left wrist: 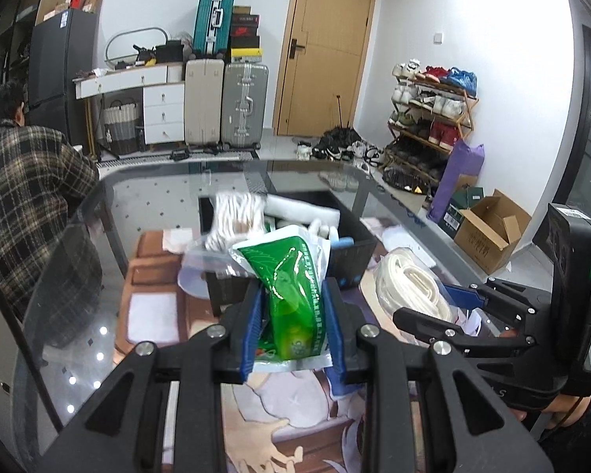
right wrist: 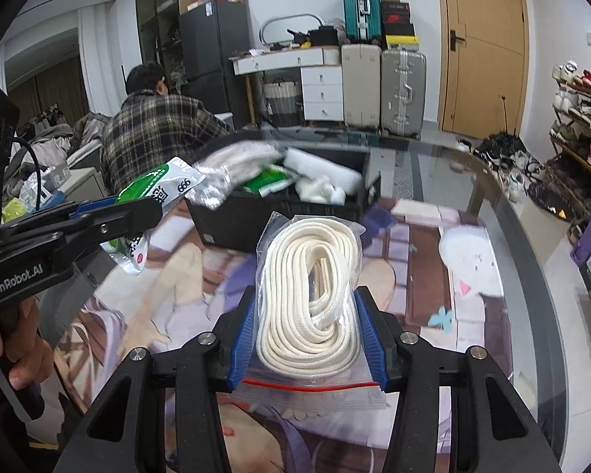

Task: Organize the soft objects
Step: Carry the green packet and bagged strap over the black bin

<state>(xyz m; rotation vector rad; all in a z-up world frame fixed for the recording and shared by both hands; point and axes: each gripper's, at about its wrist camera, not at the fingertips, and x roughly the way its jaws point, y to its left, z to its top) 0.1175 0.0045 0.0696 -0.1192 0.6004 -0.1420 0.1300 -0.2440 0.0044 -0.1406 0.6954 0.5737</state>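
My left gripper [left wrist: 293, 295] is shut on a green and white soft pouch [left wrist: 291, 276] and holds it just in front of the black bin [left wrist: 354, 236]. The pouch also shows in the right wrist view [right wrist: 153, 193]. My right gripper [right wrist: 305, 299] is shut on a clear zip bag of coiled white rope [right wrist: 311, 287], held above the printed mat [right wrist: 433, 276]. The bin [right wrist: 256, 224] holds white foam, a green packet and other soft packs. A blurred bag of white rope [left wrist: 236, 216] is at the bin's left rim.
The glass table [left wrist: 78, 276] has a rounded edge at left and far side. A person in a plaid shirt [left wrist: 23, 197] sits beyond the left edge. Suitcases [left wrist: 224, 106], a shoe rack [left wrist: 429, 118] and cardboard boxes [left wrist: 488, 236] stand on the floor beyond.
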